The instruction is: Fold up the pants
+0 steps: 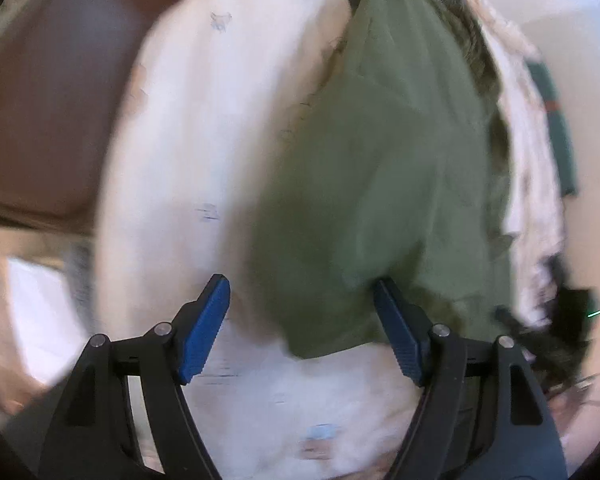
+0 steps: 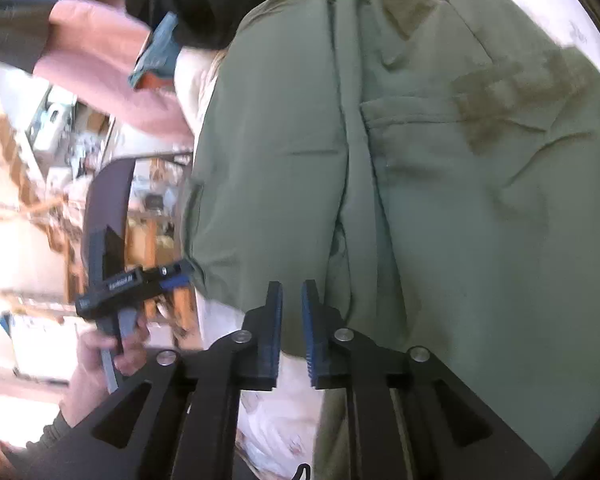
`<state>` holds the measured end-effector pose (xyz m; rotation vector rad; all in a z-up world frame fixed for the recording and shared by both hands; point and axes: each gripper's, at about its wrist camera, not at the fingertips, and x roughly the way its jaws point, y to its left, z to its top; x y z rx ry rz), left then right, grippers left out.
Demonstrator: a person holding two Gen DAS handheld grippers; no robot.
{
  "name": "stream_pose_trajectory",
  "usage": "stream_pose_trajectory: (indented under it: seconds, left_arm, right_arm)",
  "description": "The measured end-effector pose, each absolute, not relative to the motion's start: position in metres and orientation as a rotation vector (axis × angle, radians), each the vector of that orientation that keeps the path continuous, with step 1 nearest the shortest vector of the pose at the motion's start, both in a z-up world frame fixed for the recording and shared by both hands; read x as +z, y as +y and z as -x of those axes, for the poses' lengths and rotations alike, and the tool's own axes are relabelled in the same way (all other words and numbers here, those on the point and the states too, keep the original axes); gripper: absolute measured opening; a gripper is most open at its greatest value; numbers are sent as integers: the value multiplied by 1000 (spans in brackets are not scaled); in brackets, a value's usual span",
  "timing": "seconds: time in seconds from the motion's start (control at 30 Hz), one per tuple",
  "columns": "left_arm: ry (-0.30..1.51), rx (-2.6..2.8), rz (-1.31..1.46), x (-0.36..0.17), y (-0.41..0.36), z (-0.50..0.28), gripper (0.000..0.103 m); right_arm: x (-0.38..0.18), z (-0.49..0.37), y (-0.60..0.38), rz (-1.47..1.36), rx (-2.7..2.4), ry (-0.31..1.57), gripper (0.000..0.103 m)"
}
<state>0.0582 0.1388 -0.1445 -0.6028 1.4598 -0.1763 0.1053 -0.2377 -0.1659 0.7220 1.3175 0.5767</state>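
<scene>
Olive-green pants (image 1: 380, 168) lie spread on a white printed sheet (image 1: 204, 128). My left gripper (image 1: 300, 282) is open wide above the pants' near corner, and its right pad (image 1: 396, 328) touches the fabric's edge while the left pad hangs over the sheet. In the right wrist view the pants (image 2: 440, 200) fill the frame, showing a centre seam and a pocket flap. My right gripper (image 2: 292, 286) stands narrowly open at their near hem, and its pads press on nothing. The left gripper (image 2: 172, 276), held by a hand (image 2: 112, 344), sits at the pants' left edge.
A brown padded surface (image 1: 48, 120) borders the sheet on the left. A pink cloth (image 2: 100, 64) and a teal item (image 2: 156, 52) lie past the pants' far end. Cluttered shelves (image 2: 60, 152) stand beyond the bed's edge. More pale laundry (image 1: 532, 184) lies to the right.
</scene>
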Motion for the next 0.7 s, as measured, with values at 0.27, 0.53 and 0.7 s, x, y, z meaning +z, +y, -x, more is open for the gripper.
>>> stream_pose_trajectory:
  seconds: [0.27,0.53,0.7]
  left_arm:
    - [1414,-251,524,-135,116,-63,17]
    - [1293,-316,486,-91,128,-66,6]
    - [1340,-319,455,-95,132,-67,6]
  right_arm:
    - [-180,-102,-223,-714,582,1326,12]
    - [-113,-111,-211,-529,642,1181,0]
    - [-143,-115,-210,-562,574,1282,0]
